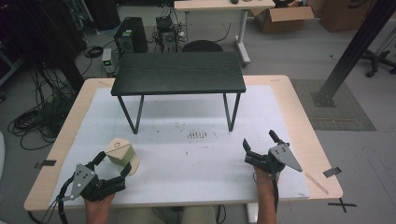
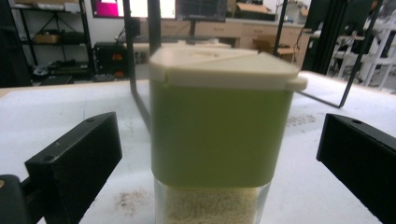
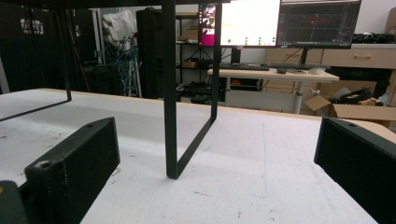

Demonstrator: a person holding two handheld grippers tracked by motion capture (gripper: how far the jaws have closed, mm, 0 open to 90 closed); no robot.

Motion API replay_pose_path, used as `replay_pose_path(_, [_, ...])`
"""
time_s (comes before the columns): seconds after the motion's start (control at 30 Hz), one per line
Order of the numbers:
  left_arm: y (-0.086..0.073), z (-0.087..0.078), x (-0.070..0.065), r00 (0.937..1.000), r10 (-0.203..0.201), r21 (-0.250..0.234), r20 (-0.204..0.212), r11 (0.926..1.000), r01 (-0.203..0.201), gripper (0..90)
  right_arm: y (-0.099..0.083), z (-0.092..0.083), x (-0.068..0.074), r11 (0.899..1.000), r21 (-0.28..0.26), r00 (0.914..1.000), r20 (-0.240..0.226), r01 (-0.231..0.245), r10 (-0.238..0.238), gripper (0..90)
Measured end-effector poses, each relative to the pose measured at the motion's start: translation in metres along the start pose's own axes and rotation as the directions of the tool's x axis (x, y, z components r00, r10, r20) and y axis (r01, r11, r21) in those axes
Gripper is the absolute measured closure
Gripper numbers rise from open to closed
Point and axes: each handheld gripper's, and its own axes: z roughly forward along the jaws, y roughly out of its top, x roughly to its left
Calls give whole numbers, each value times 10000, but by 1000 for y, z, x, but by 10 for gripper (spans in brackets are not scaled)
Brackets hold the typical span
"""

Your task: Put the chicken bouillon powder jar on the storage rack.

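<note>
A green container (image 1: 122, 153) with a cream lid stands on the white mat at the near left; its clear lower part holds pale grains (image 2: 210, 205). My left gripper (image 1: 113, 164) is open, its jaws on either side of the container (image 2: 219, 135) without touching it. At the near right my right gripper (image 1: 259, 139) is open with nothing between its jaws, and it faces the right leg of the small black table (image 3: 180, 154).
A small black table (image 1: 178, 72) on thin metal legs stands on the far half of the mat. Dark specks (image 1: 197, 135) mark the mat in front of it. The tabletop's wooden rim (image 1: 308, 135) frames the mat. Desks, boxes and cables lie beyond.
</note>
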Motion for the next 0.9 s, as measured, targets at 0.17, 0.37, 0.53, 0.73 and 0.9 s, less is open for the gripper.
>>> replay_pose_path(0.17, [-2,10,-3,9996,296,435,-48,9986,-294,12,0,0,0,10000,-3,10000,1,15,-15,0])
replay_pose_path(0.37, [-1,16,-5,9988,409,766,-253,9963,-388,34,0,0,0,10000,-11,10000,1,5,-5,0])
replay_pose_path(0.53, [0,20,-5,9985,432,1071,-332,9935,-394,60,0,0,0,10000,-23,10000,1,-8,8,0])
replay_pose_path(0.73, [0,23,-7,9979,559,1370,-325,9893,-510,134,0,0,0,10000,-27,10000,2,-14,14,0])
replay_pose_path(0.9, [1,25,-8,9971,614,1567,-441,9862,-538,190,0,0,0,10000,-37,10000,1,-3,3,0])
